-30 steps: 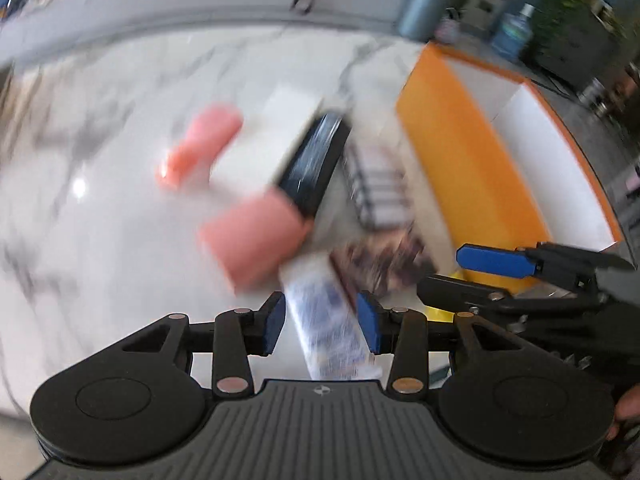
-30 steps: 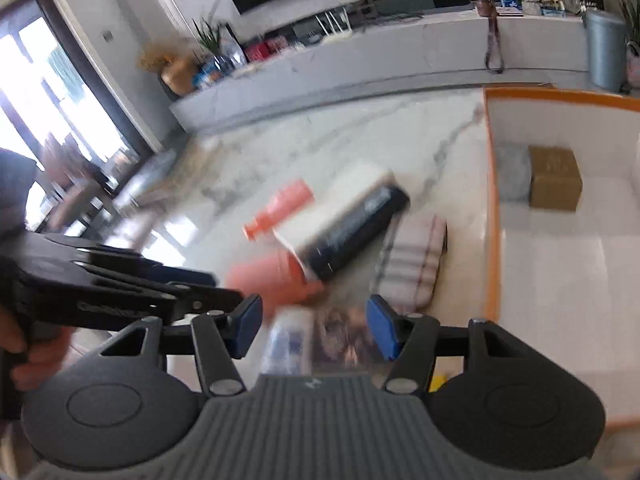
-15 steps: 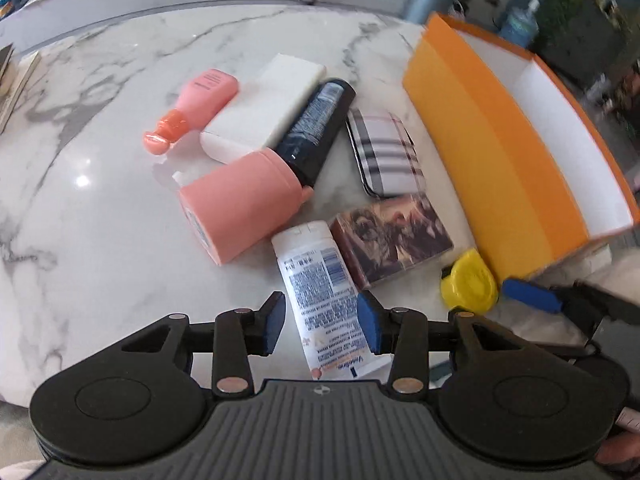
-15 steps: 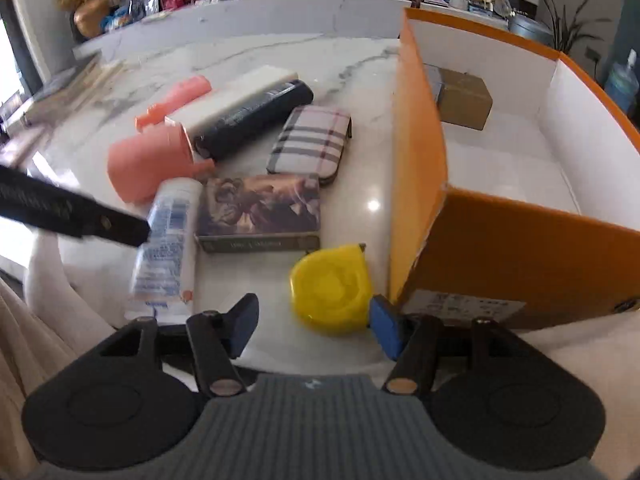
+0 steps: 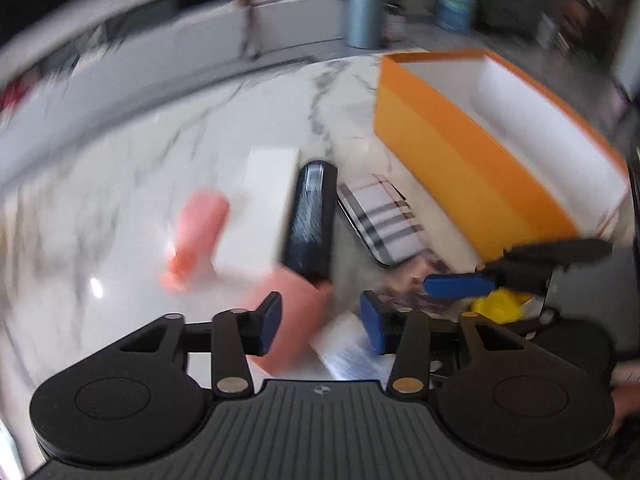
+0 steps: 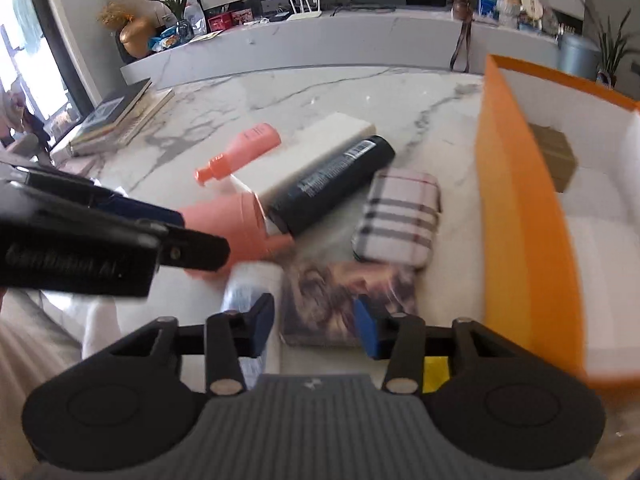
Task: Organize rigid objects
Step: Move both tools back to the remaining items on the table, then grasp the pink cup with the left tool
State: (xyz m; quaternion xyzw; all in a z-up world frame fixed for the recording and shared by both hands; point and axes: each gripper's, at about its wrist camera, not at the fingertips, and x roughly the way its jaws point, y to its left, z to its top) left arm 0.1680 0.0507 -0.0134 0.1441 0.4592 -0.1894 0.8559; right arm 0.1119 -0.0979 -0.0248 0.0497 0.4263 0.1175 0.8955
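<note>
Right wrist view | orange box [image 6: 520, 216] holds brown carton [image 6: 554, 156] | both grippers' jaws spread, gripping nothing

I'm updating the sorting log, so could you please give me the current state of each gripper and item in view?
Left gripper: open, empty.
Right gripper: open, empty.
Orange box: open-topped, brown carton inside.
Black bottle: lying flat on table.
Coral pump bottle: lying flat.
Plaid case: closed, flat.
Picture box: flat on table.
</note>
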